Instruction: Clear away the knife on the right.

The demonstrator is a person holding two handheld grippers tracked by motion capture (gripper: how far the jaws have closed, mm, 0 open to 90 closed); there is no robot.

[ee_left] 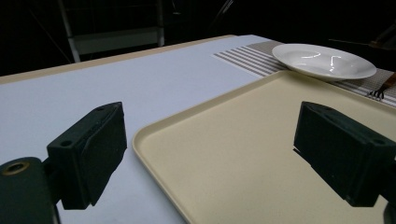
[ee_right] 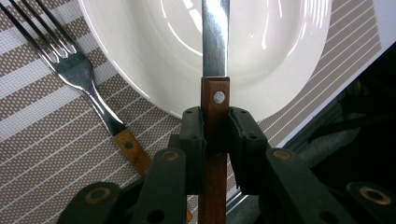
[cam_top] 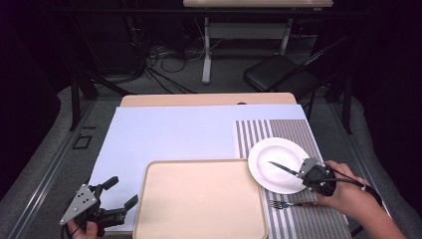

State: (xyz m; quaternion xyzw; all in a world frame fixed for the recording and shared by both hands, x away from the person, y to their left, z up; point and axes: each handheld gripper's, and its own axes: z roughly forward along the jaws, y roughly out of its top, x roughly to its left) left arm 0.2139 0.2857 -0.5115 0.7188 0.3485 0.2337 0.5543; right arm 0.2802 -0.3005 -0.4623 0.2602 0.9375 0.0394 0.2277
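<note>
**Knife Held Over the Plate**

We see the surface (cam_top: 169, 132) covered by a pale blue sheet, with a beige tray (cam_top: 199, 201) at its near edge. A striped placemat (cam_top: 298, 130) lies to the right of the tray. A white plate (cam_top: 278, 149) rests on the placemat, just beside the tray's far right corner. Our left gripper (cam_top: 122, 194) sits at the tray's left edge with its fingers (ee_left: 91, 154) spread and holding nothing. Our right gripper (cam_top: 304, 172) sits at the plate's near right rim, its fingers (ee_right: 194, 140) clamped on the wooden handle of a knife (ee_right: 215, 60), whose blade reaches over the plate. A fork (cam_top: 286, 204) lies on the placemat just in front of the plate.
</note>
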